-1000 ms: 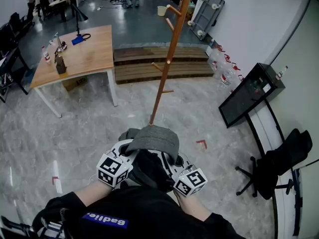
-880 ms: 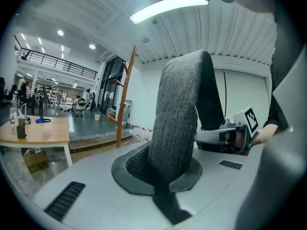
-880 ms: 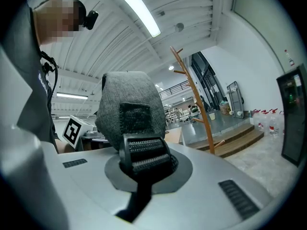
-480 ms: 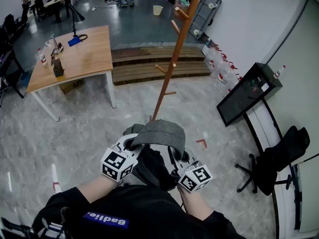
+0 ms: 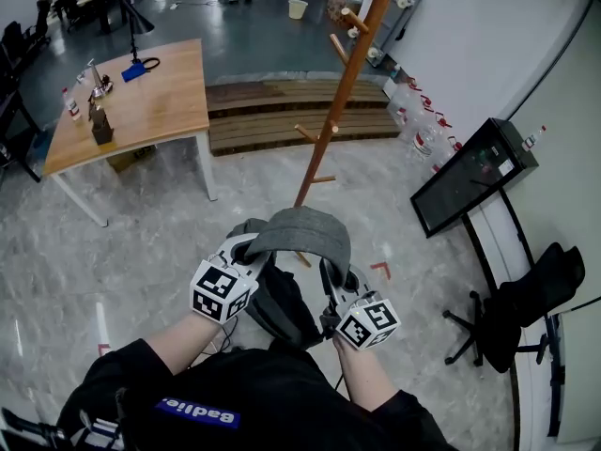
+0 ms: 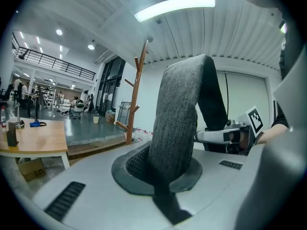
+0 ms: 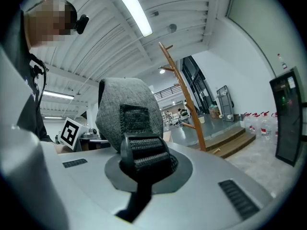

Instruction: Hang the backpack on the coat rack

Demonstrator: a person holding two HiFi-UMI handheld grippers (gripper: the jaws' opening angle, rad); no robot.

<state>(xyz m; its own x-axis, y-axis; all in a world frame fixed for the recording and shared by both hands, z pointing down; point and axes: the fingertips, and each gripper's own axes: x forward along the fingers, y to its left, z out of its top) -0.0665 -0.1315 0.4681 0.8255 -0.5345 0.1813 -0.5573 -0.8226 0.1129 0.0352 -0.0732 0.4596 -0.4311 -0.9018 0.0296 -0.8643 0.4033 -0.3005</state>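
- We've got the left gripper's (image 5: 250, 250) jaws clamped on the backpack's (image 5: 282, 308) grey strap (image 5: 302, 233).
- Our right gripper's (image 5: 329, 287) jaws pinch its other end.
- Backpack hangs between them, near the wooden coat rack (image 5: 340, 97).

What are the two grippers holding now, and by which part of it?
The backpack, by its grey padded strap: the left gripper is shut on one end, the right gripper on the other end.

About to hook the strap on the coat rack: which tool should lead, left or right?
Left, probably. Both tools are shut on the strap, but the left tool sits further forward in the head view, nearer the coat rack; the right tool sits further back.
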